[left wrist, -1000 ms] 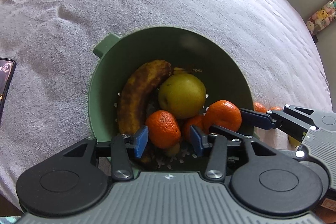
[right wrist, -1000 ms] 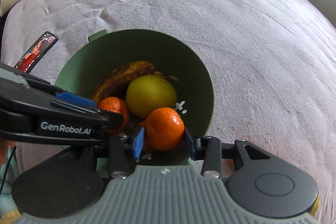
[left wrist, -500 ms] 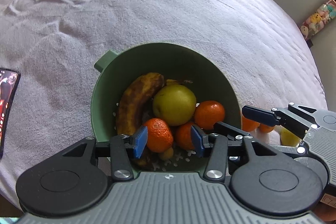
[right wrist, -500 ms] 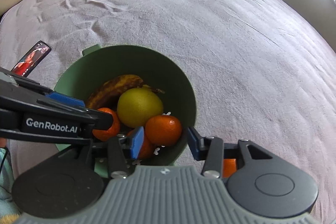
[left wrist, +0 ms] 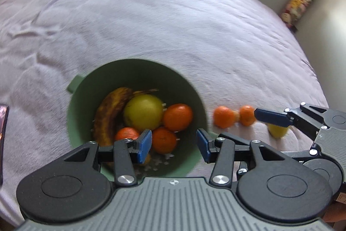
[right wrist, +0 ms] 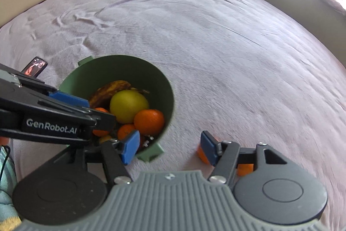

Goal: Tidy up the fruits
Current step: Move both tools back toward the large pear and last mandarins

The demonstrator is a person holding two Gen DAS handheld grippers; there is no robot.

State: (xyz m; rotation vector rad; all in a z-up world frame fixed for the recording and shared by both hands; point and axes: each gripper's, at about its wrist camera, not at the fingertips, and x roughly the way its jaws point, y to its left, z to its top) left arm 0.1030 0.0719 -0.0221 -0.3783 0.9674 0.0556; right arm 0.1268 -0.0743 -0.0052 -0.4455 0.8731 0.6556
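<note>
Lavender bedspread [right wrist: 216,36]. Green bowl [left wrist: 190,88] holds banana, apple, mandarins [left wrist: 178,117]. Left gripper [left wrist: 173,145] half-open, empty. Right gripper [right wrist: 168,147] just opened, empty; hides loose mandarins [left wrist: 223,117], clear only in left view.

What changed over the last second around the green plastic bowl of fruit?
The right gripper has just been opening: it let go of the orange tangerine, now lying in the green plastic bowl, and nothing is between its jaws. Both grippers pulled up and back. The left gripper stayed open and empty; the brown banana and yellow apple kept their places.
</note>
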